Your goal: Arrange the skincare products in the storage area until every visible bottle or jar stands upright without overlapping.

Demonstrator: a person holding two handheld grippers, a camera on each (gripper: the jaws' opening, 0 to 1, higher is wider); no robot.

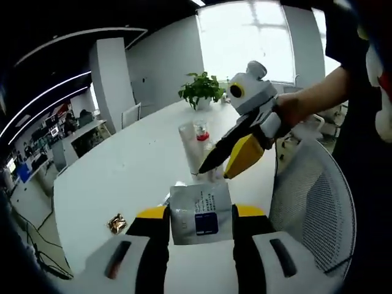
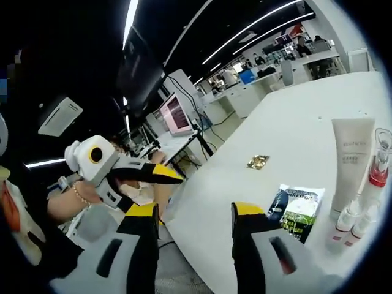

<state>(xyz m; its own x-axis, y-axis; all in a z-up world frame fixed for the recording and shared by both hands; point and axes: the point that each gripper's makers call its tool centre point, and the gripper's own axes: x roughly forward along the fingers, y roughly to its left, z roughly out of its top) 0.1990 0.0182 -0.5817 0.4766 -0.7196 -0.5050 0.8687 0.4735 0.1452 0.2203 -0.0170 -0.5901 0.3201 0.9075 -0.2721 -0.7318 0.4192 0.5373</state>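
In the left gripper view, the left hand-held gripper (image 1: 201, 215) is closing its yellow-tipped jaws on a flat, glossy white sachet (image 1: 201, 212) with a dark blue label, holding it above the white surface (image 1: 122, 177). The right hand-held gripper (image 1: 219, 164) is reaching in from the right, jaws nearly together and pointing down towards a tall translucent tube (image 1: 190, 146) and a clear bottle with a red collar (image 1: 201, 131). A crinkled gold wrapper (image 1: 116, 223) is lying nearby, a potted plant (image 1: 201, 89) is standing far back, and a white mesh chair (image 1: 312, 202) is crowding the near edge.

In the right gripper view, the right hand-held gripper (image 2: 193, 214) is hanging open over the surface's edge, gripping nothing. A white tube (image 2: 350, 162) is standing upright beside a red-collared bottle (image 2: 378, 165) and two small spray bottles (image 2: 352, 222). A printed sachet (image 2: 298, 210) is lying flat just beside them, the gold wrapper (image 2: 258, 162) farther off. The left hand-held gripper (image 2: 153, 174) is showing at left.
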